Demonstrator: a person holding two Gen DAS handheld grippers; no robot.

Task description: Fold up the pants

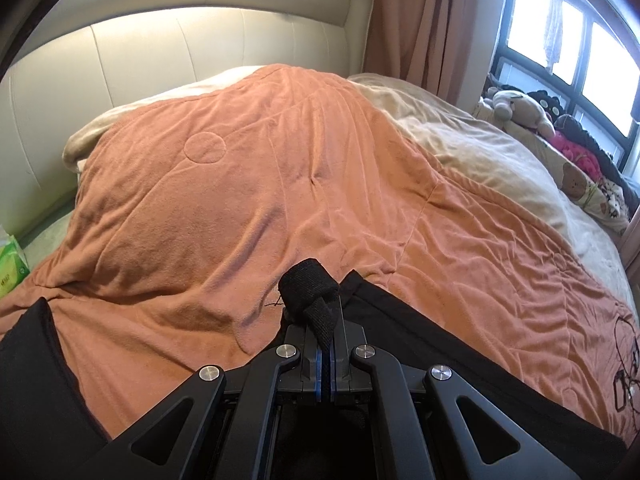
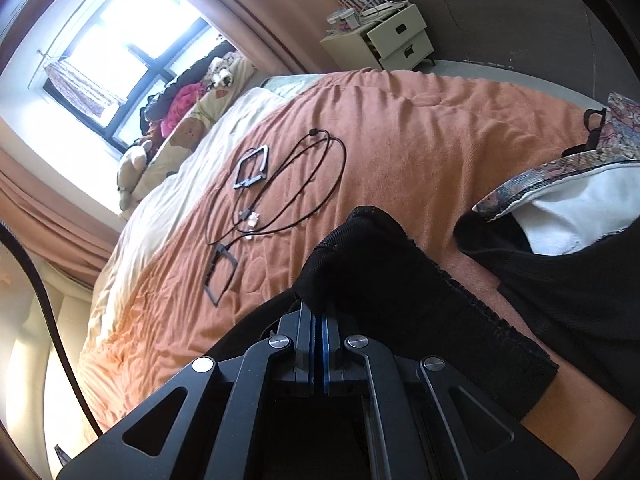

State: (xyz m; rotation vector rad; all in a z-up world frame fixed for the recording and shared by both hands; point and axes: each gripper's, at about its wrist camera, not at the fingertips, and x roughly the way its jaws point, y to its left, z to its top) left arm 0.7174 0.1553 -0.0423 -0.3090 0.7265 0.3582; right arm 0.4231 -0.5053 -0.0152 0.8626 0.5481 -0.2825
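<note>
The black pants [image 1: 420,332] lie on an orange blanket [image 1: 248,168] on a bed. My left gripper [image 1: 326,320] is shut on a bunched edge of the pants, with a fold of black cloth sticking up between its fingers. More black cloth shows at the lower left [image 1: 36,380]. In the right wrist view my right gripper [image 2: 320,312] is shut on another bunched part of the pants [image 2: 400,280], with the ribbed waistband draped over its right side.
Black cables and small frames [image 2: 272,192] lie on the orange blanket [image 2: 420,140]. A patterned bag [image 2: 560,184] sits at right. Stuffed toys [image 1: 520,108] line the window side. Headboard [image 1: 120,80] at the back; nightstand [image 2: 384,36] beyond the bed.
</note>
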